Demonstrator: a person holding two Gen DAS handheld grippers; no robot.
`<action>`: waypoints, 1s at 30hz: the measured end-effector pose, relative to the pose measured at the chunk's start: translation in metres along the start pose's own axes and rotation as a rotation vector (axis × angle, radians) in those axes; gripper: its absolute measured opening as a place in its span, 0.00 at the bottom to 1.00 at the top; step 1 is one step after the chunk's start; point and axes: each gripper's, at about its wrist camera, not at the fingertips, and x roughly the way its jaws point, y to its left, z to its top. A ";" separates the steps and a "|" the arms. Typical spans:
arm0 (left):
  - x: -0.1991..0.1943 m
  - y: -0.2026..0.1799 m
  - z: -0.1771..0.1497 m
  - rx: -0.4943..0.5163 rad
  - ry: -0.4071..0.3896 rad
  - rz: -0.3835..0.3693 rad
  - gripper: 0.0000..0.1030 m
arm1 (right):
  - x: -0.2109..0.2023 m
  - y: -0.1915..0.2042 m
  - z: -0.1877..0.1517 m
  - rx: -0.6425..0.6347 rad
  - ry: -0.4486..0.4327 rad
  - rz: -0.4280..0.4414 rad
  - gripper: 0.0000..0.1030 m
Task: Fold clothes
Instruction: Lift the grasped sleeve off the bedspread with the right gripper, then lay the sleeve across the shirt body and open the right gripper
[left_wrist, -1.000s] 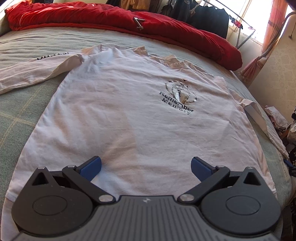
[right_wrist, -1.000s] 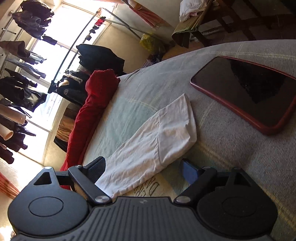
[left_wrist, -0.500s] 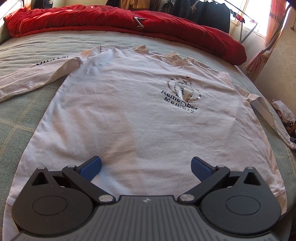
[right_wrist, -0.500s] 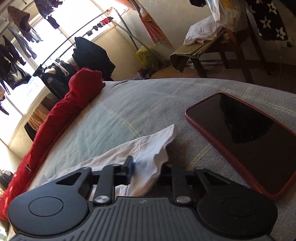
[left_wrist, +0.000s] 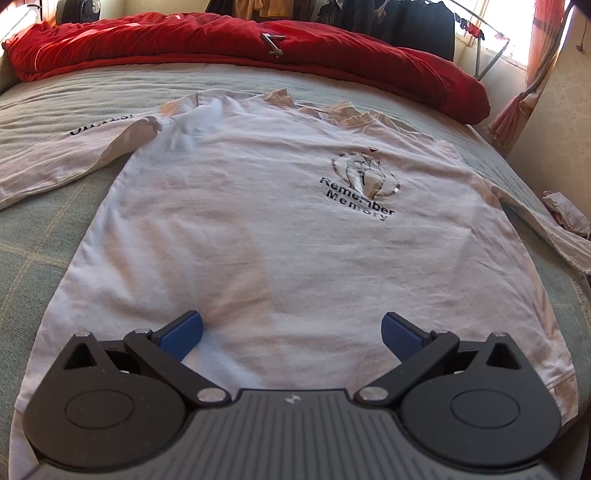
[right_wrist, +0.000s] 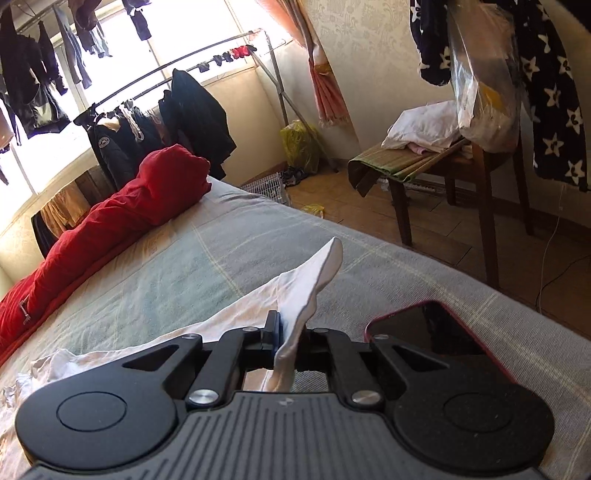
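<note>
A white long-sleeved shirt with a black "Remember Memory" print lies flat, front up, on the grey-green bed. My left gripper hovers open over the shirt's lower hem, nothing between its blue pads. One sleeve stretches out to the left. In the right wrist view my right gripper is shut on the cuff end of the other sleeve, which is lifted off the bed and sticks up past the fingers.
A red quilt is bunched along the far side of the bed. A red-cased phone lies on the bed just right of the right gripper. Beyond the bed edge stand a wooden chair with laundry and a clothes rack.
The right gripper closed on the sleeve cuff, then rose and rolled, lifting the cuff off the bed. The left gripper stayed open over the hem.
</note>
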 end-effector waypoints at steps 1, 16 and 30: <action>0.000 -0.001 0.000 0.003 0.001 0.002 0.99 | 0.002 -0.001 0.003 -0.008 0.004 -0.006 0.07; -0.002 0.000 0.001 -0.004 -0.005 -0.003 0.99 | -0.011 0.022 0.004 -0.024 -0.005 -0.161 0.46; -0.023 -0.050 0.017 0.131 -0.116 -0.032 0.99 | 0.070 0.192 -0.027 -0.234 0.335 0.070 0.66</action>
